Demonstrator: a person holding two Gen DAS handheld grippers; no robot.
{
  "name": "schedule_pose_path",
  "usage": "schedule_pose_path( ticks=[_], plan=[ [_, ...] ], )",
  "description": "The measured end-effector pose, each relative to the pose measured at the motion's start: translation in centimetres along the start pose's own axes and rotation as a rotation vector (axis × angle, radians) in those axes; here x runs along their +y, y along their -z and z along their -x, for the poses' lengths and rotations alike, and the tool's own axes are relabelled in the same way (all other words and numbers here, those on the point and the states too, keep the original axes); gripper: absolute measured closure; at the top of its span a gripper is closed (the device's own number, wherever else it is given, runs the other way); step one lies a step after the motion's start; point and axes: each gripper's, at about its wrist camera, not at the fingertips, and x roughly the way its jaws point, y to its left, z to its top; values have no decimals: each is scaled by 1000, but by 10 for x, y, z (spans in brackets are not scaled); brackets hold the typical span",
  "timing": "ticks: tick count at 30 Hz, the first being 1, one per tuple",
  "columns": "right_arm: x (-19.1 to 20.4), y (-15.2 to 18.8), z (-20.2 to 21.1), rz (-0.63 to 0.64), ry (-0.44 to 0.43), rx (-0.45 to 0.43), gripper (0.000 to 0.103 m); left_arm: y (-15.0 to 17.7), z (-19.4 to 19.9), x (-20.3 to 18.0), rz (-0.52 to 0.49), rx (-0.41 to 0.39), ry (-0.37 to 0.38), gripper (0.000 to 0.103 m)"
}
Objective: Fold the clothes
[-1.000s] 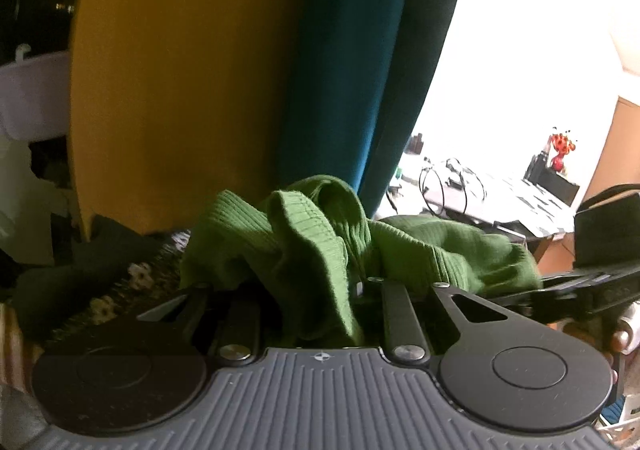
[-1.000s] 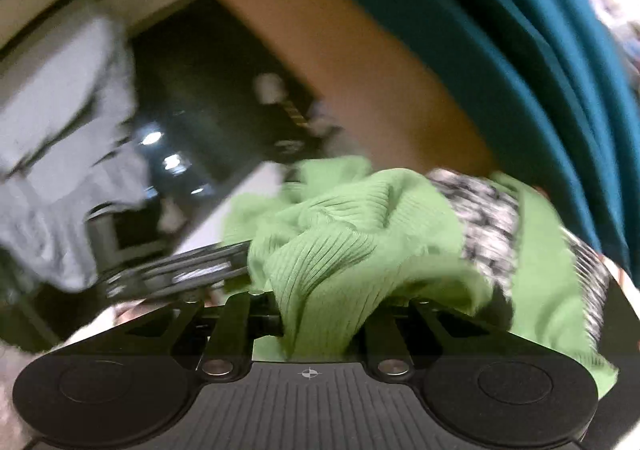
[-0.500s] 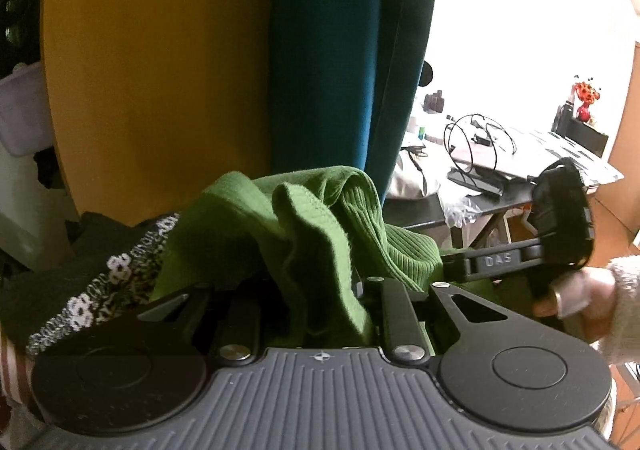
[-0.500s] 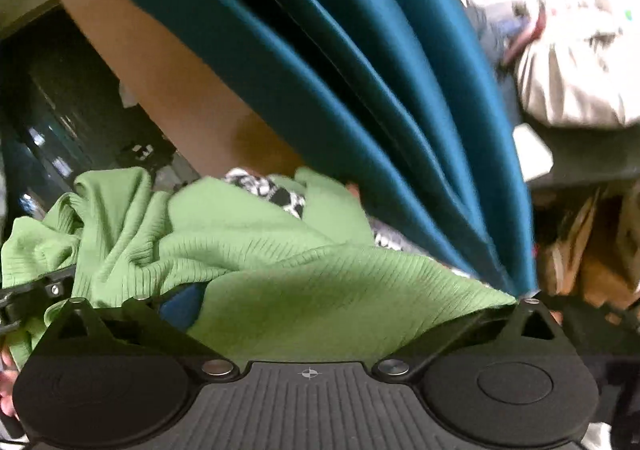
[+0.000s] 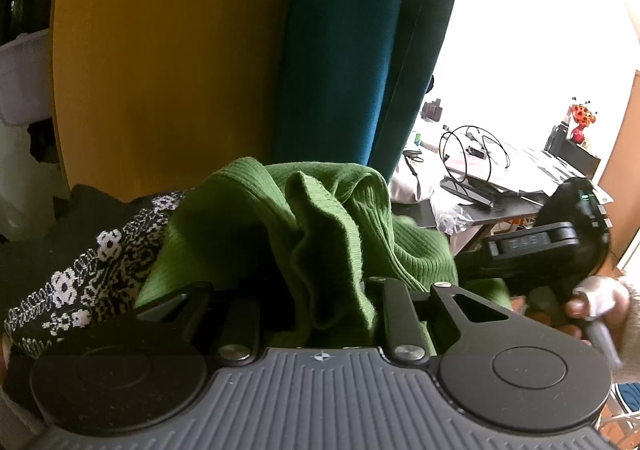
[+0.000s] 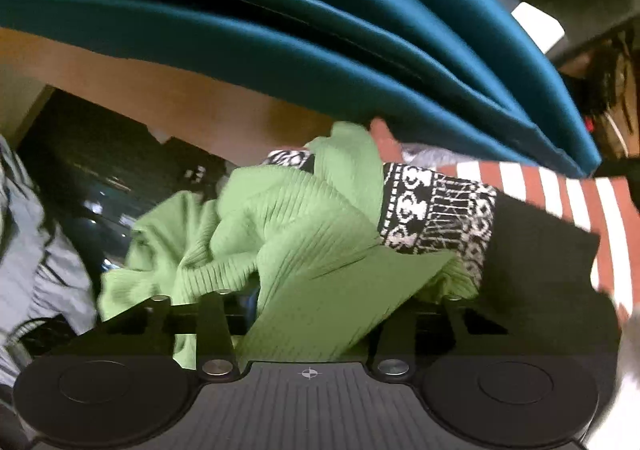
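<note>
left gripper (image 5: 320,290): clamped on a bunched fold of the green sweater (image 5: 320,234) | right gripper (image 6: 308,310): jaws closing, sweater cloth between them | sweater: draped over patterned garment (image 6: 432,217), below teal curtain (image 6: 320,29)

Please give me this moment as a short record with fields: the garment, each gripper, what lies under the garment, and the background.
garment: green ribbed sweater, bunched, not folded flat
left gripper: shut on a fold of the sweater
right gripper: jaws closing, sweater cloth between them
under garment: black and white patterned knit; red and white striped cloth beyond it
background: teal curtain, yellow panel, cluttered desk
person: one hand holds the right gripper's handle
</note>
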Motion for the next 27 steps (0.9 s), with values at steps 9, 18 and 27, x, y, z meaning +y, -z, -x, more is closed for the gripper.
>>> schedule_pose_path(
  ticks=[9,18,27],
  plan=[
    [137,66,26,830,309,-138,78,1,30,-6,-34,-40,-21,83],
    [172,73,32,808,17,-117,78,0,69,15,29,-119,-24,84],
    [116,61,2,709,141,14,53,21,49,50,-5,57,6,45]
  ],
)
